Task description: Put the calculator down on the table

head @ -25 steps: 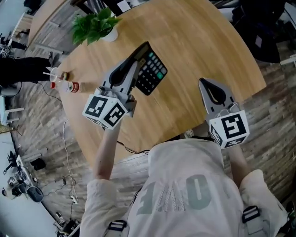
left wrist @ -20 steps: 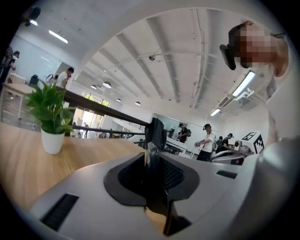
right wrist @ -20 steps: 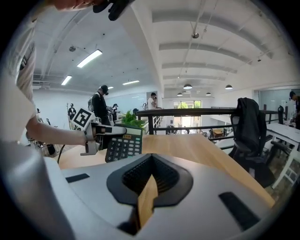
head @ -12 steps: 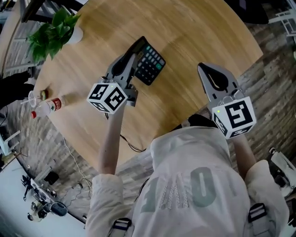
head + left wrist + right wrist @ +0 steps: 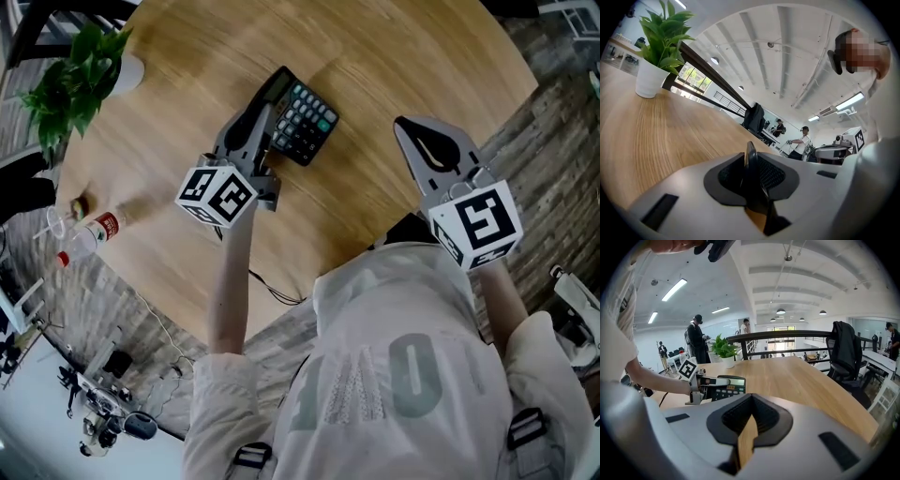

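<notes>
A black calculator (image 5: 305,120) with green and white keys lies nearly flat, low over the round wooden table (image 5: 403,56). My left gripper (image 5: 273,105) is shut on its near edge. In the left gripper view the calculator (image 5: 751,174) shows edge-on as a thin dark blade pinched between the pads. From the right gripper view the calculator (image 5: 723,387) and the left gripper (image 5: 704,383) appear at the left, just above the tabletop; whether the calculator touches the wood I cannot tell. My right gripper (image 5: 406,127) hovers over the table's near right edge, shut and holding nothing.
A potted green plant (image 5: 77,66) stands at the table's far left edge. A small bottle (image 5: 94,230) and other small items lie beyond the table's left rim. A chair with a dark jacket (image 5: 844,357) stands at the far side, with people in the room beyond.
My left gripper has sunk toward the tabletop with the calculator, which has rolled flatter. The right gripper has dropped a little. The head view has shifted.
</notes>
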The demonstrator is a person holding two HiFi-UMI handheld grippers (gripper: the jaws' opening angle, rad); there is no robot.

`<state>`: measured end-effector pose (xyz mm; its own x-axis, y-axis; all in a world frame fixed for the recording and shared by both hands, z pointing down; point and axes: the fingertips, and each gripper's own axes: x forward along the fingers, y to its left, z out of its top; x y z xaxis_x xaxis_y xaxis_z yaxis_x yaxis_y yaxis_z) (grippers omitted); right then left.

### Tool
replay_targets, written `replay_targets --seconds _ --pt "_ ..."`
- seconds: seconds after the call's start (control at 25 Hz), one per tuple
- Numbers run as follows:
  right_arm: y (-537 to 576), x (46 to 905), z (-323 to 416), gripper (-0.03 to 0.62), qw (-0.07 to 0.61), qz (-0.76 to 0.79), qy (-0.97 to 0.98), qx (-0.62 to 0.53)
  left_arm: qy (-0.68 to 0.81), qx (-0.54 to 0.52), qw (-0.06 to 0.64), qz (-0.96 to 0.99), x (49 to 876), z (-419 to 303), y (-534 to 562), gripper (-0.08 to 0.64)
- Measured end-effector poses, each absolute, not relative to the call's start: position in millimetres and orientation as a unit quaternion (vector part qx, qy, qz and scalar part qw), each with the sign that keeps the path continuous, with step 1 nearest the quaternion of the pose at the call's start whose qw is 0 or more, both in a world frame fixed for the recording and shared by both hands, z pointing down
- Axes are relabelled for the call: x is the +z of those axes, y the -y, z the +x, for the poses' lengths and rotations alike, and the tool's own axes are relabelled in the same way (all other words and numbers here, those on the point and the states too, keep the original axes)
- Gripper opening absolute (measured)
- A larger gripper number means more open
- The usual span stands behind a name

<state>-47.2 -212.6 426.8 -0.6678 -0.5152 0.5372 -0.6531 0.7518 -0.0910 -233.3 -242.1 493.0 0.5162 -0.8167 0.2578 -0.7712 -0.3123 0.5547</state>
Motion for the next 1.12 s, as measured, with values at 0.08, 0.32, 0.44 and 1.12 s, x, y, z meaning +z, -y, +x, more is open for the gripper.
replay_targets --seconds 0.08,0.32,0.44,1.12 --pt "212.1 429.3 -48.8 0.017 0.251 0.322 0.902 0.141 0.492 -0.034 0.320 0.809 495.0 -232.9 240.3 0.075" --pt "208.3 429.8 -59.0 0.017 0.254 0.313 0.905 0.133 0.496 -0.010 0.301 0.814 501.6 -231.2 237.3 0.077" --pt "203.5 428.6 -63.2 0.017 0.256 0.308 0.908 0.126 0.506 0.007 0.285 0.814 503.5 -232.5 235.6 0.084" --pt "201.0 422.0 -75.4 0.017 0.241 0.293 0.917 0.121 0.593 0.143 0.151 0.778 512.0 -250.6 240.5 0.166"
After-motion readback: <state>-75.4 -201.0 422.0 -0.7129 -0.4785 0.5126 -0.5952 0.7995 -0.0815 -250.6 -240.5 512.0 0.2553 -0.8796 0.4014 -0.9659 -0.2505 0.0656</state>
